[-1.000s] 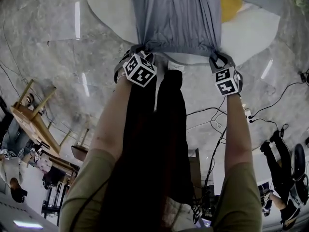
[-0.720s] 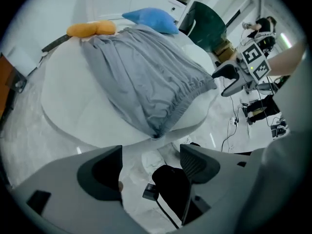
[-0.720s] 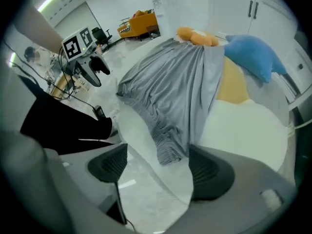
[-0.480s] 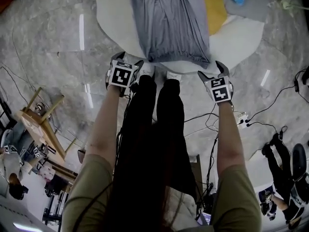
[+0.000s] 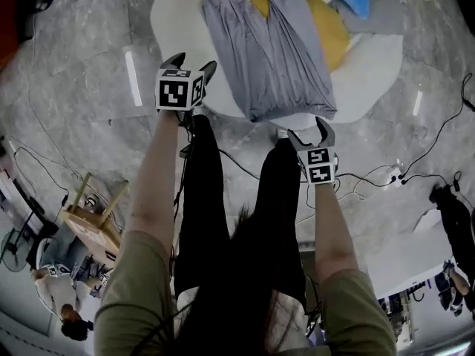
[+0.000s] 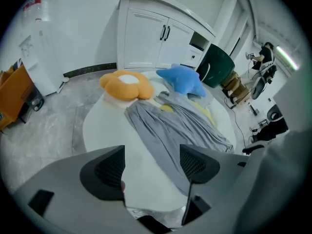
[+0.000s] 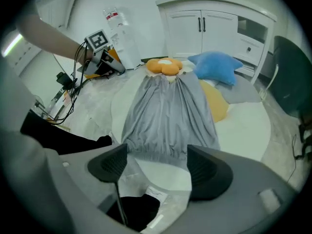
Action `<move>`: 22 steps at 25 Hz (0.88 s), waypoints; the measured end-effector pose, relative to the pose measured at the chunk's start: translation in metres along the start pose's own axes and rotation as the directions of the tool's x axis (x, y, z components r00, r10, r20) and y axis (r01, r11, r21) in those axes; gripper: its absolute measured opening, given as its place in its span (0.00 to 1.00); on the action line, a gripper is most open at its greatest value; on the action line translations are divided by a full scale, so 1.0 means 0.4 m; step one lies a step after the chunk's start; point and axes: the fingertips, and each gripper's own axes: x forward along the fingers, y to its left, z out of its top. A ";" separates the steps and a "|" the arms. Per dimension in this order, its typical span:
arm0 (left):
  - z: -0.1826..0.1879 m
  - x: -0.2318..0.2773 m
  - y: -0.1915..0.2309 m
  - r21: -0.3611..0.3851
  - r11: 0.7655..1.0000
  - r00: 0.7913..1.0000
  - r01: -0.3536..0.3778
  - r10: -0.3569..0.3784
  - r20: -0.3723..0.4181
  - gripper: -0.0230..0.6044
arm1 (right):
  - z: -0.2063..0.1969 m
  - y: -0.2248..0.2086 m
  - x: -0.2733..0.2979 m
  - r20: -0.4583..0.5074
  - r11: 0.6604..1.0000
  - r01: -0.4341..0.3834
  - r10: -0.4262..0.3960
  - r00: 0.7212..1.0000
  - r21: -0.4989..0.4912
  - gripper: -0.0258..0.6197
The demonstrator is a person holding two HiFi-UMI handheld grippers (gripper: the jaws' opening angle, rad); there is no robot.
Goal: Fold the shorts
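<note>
Grey shorts (image 5: 271,58) lie spread lengthwise on the white round table (image 5: 371,65), with the gathered waistband at the near edge. In the right gripper view the shorts (image 7: 168,116) lie just beyond the jaws. My left gripper (image 5: 191,64) hovers over the table's left rim, left of the shorts (image 6: 180,126). My right gripper (image 5: 308,130) hangs just off the near edge, below the waistband's right corner. Both grippers' jaws have just been opening and now stand open with nothing between them. The left gripper (image 7: 105,62) also shows in the right gripper view.
An orange cushion (image 6: 127,84), a blue star cushion (image 6: 183,79) and a yellow cushion (image 5: 330,28) lie at the table's far side, partly under the shorts. A white cabinet (image 6: 156,38) stands behind. Cables (image 5: 371,176) and a wooden stool (image 5: 93,221) are on the floor.
Both grippers let go of the waistband and pulled back off the shorts. The left one swung out to the left and up; the right one drew back and rose. The shorts now lie flat.
</note>
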 end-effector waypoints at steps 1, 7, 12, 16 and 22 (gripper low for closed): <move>0.027 0.020 0.026 0.008 1.000 1.000 0.024 -0.024 0.000 0.60 | 0.001 0.028 0.024 -0.004 1.000 0.020 -0.019 1.000 0.023 0.64; 0.137 0.129 0.126 0.159 0.979 0.992 0.127 -0.127 -0.012 0.60 | 0.011 0.181 0.173 -0.042 0.986 0.099 -0.094 0.995 0.136 0.64; 0.197 0.225 0.167 0.281 0.948 0.988 0.152 -0.151 -0.028 0.60 | 0.017 0.249 0.266 -0.050 0.970 0.141 -0.134 0.990 0.198 0.64; 0.249 0.290 0.181 0.326 0.935 0.990 0.137 -0.135 -0.029 0.60 | 0.011 0.301 0.309 -0.055 0.963 0.173 -0.166 0.985 0.204 0.64; 0.283 0.374 0.208 0.191 0.974 0.992 0.124 -0.116 -0.050 0.55 | -0.037 0.330 0.361 -0.144 0.964 0.216 -0.194 0.970 0.153 0.62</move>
